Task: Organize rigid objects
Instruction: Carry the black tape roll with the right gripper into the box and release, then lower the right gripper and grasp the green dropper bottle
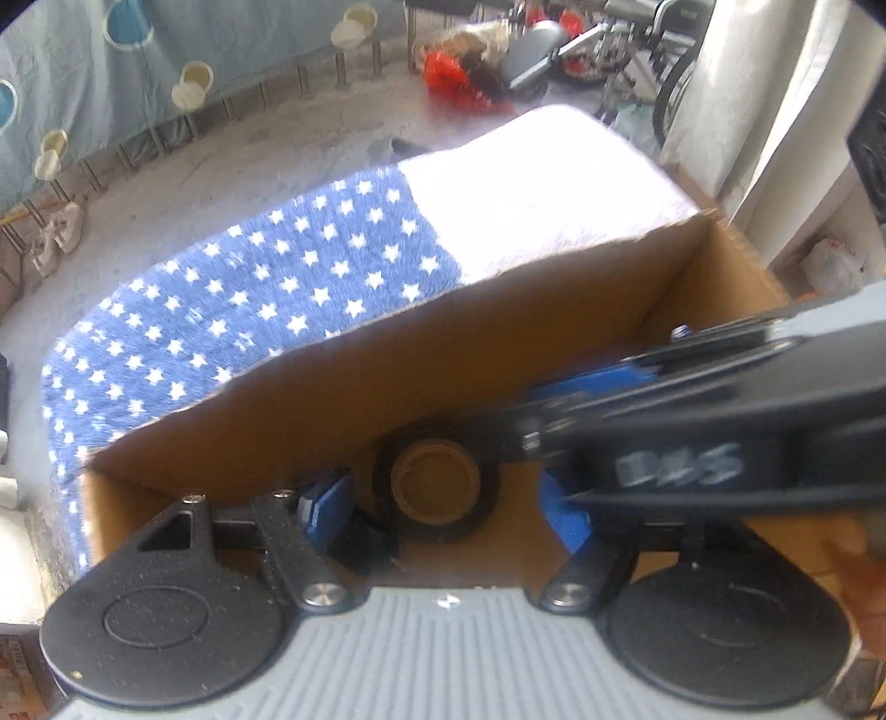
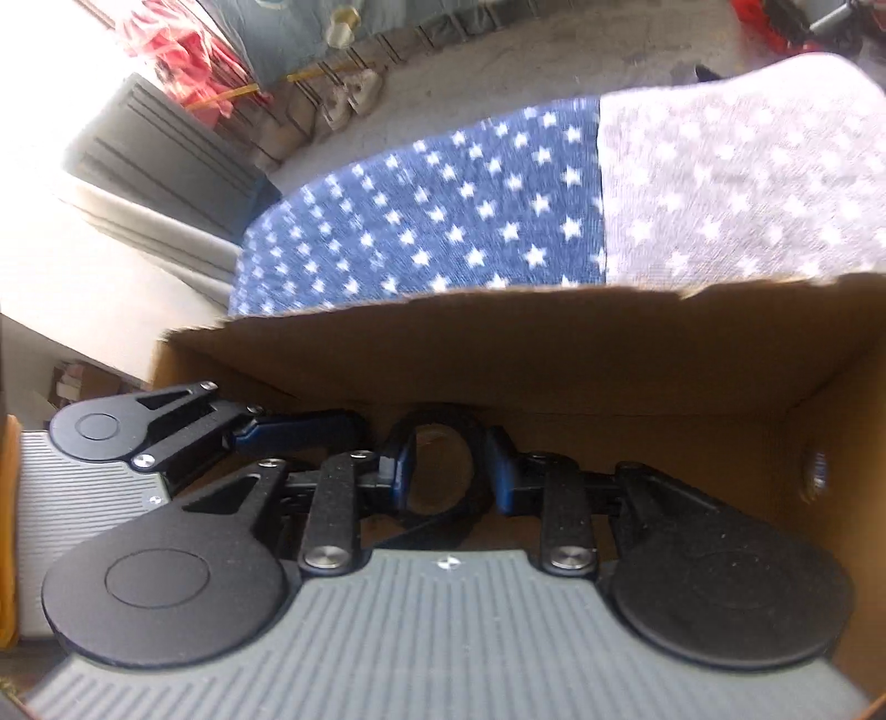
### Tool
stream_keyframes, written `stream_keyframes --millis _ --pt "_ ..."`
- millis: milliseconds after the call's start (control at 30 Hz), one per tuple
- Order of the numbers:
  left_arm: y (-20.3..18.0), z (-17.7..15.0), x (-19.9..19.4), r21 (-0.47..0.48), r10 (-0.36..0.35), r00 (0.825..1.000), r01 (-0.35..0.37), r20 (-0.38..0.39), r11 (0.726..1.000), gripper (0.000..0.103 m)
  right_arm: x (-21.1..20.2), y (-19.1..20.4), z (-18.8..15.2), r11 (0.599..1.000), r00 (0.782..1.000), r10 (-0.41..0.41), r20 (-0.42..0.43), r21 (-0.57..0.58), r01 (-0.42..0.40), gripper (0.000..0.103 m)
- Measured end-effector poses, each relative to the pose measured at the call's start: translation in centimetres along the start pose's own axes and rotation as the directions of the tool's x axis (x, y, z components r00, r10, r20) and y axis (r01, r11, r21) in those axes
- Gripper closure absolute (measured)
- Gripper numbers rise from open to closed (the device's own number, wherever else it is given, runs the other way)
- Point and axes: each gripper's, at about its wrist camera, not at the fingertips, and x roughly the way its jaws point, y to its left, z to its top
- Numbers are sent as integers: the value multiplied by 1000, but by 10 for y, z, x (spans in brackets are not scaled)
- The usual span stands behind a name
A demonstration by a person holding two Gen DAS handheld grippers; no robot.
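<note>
Black tape roll (image 2: 437, 471) sat on cardboard box (image 2: 554, 354) floor btwn right gripper (image 2: 451, 476) pads, which flanked it w/o visibly pressing; left gripper (image 1: 443, 509) spread, empty; best lift R straight up, clear of walls.

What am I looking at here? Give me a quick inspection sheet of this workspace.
Surface: star-patterned cloth, blue part and pale part, under an open cardboard box.
Job's things: black tape roll with a brown core, lying in the box.
Clutter: a small round thing at the box's side wall, too blurred to name.
Tongs: left tongs and right tongs both reach into the box, straddling the roll, pads apart from it.
Cables: nothing seen.
Surroundings: concrete floor, red bags, a wheelchair.
</note>
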Motion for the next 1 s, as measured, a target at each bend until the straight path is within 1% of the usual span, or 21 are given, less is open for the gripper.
stream_keyframes --millis 133,233,333,367,500,567,633,667,733,800,867,933,1000 --pt "-7 -17 -52 25 10 996 -12 87 1000 26 -56 9 -18 999 995 51 89 -13 -50 71" --pt "-14 -37 -99 40 18 986 -24 164 999 24 -108 14 -44 996 981 91 172 -31 -87 67" --pt "-21 -64 -141 42 -4 972 -6 237 999 22 -157 13 -79 992 958 128 257 -40 -122 62" --pt "-24 -75 -154 44 -15 967 4 256 999 21 -170 11 -92 990 949 141 283 -44 -134 62" --pt "-45 -122 -188 51 -49 942 33 333 998 16 -210 4 -155 988 909 154 386 -43 -149 58" --pt "-59 -148 -193 61 -63 930 43 363 997 15 -216 1 -188 990 896 138 423 -33 -137 56" --pt "-75 -171 -190 81 -79 925 53 372 995 14 -215 -5 -220 993 886 112 450 -11 -120 55" --pt "-81 -180 -186 81 -86 922 59 377 995 14 -213 -9 -236 994 883 98 460 5 -113 55" --pt "-91 -200 -177 58 -92 912 75 400 995 14 -206 -16 -264 994 878 77 472 34 -105 55" --pt "-102 -215 -165 48 -100 904 88 416 995 14 -198 -20 -283 994 877 66 476 49 -101 55" --pt "-114 -224 -149 57 -87 908 70 410 996 14 -190 -23 -297 992 878 70 473 63 -113 55" --pt "-128 -228 -131 77 -55 914 26 402 997 15 -180 -24 -309 989 883 81 462 72 -128 55" --pt "-140 -230 -115 97 -23 915 -18 403 995 16 -173 -23 -315 990 887 80 455 67 -124 55"
